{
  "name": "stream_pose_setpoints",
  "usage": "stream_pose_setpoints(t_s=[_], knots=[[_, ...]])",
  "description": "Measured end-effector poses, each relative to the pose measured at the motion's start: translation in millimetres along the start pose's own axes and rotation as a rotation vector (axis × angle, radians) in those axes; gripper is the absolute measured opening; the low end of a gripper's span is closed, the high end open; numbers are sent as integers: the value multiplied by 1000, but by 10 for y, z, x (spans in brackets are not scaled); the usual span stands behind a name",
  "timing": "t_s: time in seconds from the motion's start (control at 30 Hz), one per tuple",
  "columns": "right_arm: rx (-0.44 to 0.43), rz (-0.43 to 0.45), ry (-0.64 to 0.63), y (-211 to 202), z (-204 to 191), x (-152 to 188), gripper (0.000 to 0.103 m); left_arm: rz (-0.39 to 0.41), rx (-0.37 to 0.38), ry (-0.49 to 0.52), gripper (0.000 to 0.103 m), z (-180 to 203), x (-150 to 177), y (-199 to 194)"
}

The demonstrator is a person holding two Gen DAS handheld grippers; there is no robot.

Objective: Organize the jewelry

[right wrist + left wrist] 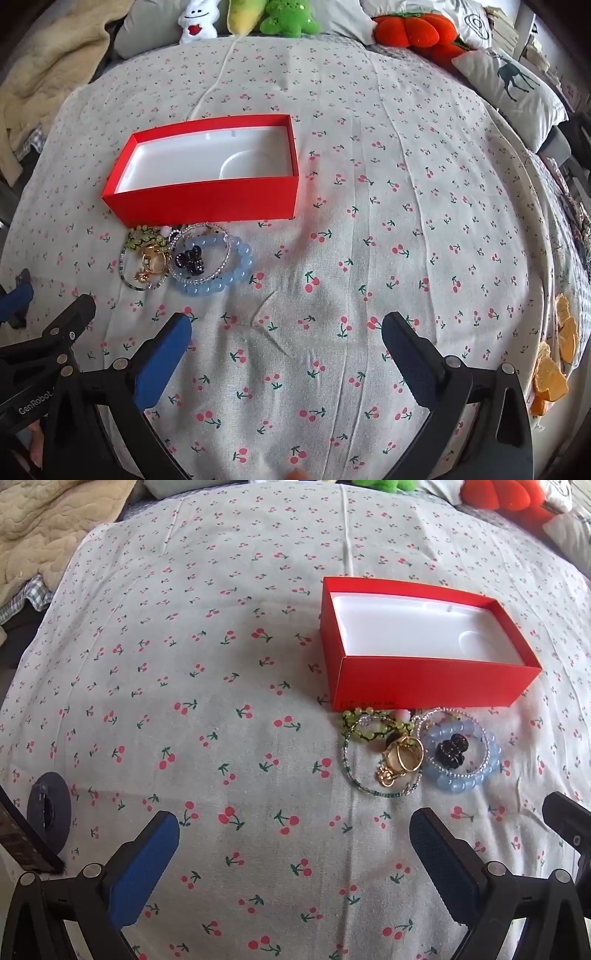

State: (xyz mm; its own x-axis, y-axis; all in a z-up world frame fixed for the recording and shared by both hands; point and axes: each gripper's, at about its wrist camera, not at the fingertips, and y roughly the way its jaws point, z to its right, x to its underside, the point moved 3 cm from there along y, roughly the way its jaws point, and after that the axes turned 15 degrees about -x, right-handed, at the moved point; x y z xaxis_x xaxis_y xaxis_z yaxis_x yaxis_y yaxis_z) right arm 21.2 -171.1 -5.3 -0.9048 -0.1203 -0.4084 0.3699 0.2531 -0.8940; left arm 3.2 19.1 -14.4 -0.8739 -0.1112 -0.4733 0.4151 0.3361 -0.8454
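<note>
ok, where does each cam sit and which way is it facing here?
Left wrist: on the left tool, facing forward over the cherry-print bedsheet; open red cardboard box and jewelry pile ahead-right; own blue-padded fingers show.
Right wrist: on the right tool, facing the same way; the box and pile ahead-left; own fingers show.
Shared: sheet, box, pile; both tools open, empty.

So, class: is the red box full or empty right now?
Empty. The red box shows only its bare white liner; the jewelry pile lies outside on the bedspread.
</note>
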Motion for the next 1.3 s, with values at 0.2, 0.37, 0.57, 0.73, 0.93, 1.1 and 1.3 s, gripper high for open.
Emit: stream_pose_setpoints(t_s=[0.2,0.37,0.57,0.73,0.93,1.1,1.3], knots=[[0,-1,0,6,14,1,103,5,2,5,103,27,4,-18],[-3,3,0,22,-10,-30,103,5,4,9,103,38,9,-22],[-2,2,2,20,17,-10,103,4,6,11,103,50,22,-25],[6,-7,-1,23,11,0,103,6,7,11,103,50,22,-31],[8,-7,0,25,28,-18,103,6,7,9,103,48,20,-34],[2,-2,1,18,36,-18,103,6,9,10,103,50,20,-37],[6,-6,-1,14,41,-23,103,6,25,3,103,49,27,-42]])
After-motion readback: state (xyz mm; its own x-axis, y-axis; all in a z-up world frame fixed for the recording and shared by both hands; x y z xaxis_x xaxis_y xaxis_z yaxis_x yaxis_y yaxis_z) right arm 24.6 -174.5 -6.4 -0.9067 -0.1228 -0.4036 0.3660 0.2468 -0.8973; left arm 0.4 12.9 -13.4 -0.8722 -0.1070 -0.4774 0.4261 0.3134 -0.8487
